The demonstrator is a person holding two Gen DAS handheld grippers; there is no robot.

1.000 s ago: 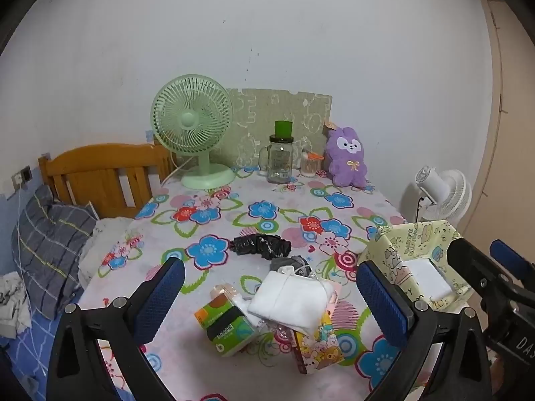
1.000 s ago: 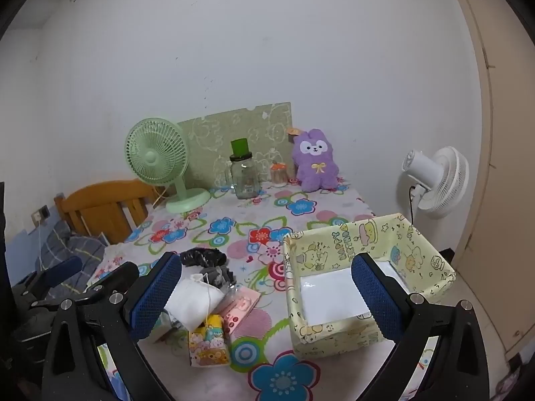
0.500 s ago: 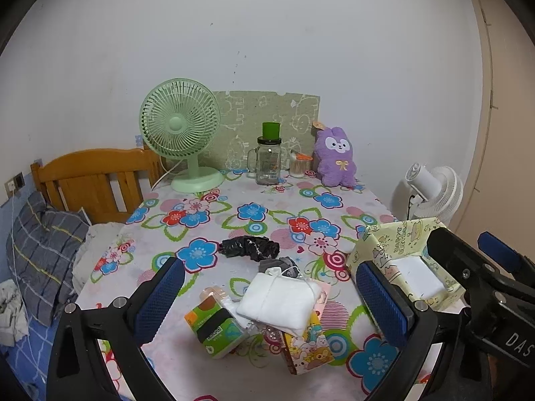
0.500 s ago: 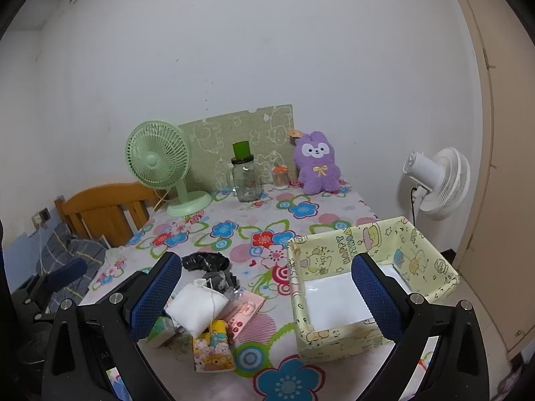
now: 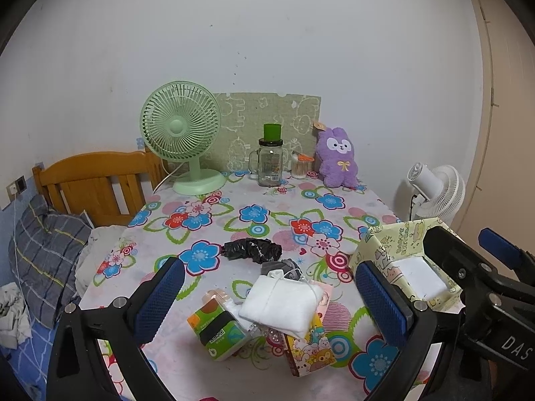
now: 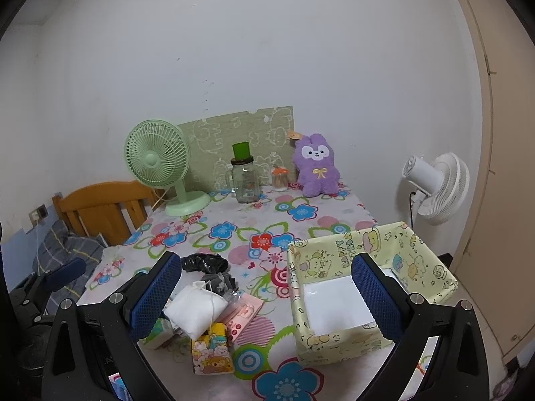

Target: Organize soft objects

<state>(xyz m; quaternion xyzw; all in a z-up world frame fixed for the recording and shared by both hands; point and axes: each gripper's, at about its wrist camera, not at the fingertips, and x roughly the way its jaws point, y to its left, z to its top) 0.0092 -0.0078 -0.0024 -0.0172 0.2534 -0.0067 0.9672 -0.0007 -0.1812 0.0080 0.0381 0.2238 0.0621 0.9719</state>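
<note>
The yellow box [image 6: 367,284] is my landmark: its open top is unblocked, and just left of it the heap of soft packs [image 5: 277,304] crowds the near table edge. Beyond the box, bare flowered tablecloth [image 5: 267,214] gives me room. Farther back, the green fan [image 5: 182,133], jar [image 5: 270,162] and purple plush [image 5: 337,157] line the wall.

A white padded cloth pouch [image 5: 281,304] is lying atop a green tissue pack [image 5: 217,330] and cartoon-printed packets [image 5: 309,347]; black crumpled plastic [image 5: 252,250] and grey fabric [image 5: 284,267] are lying behind, beside an open yellow patterned box [image 6: 364,260]
</note>
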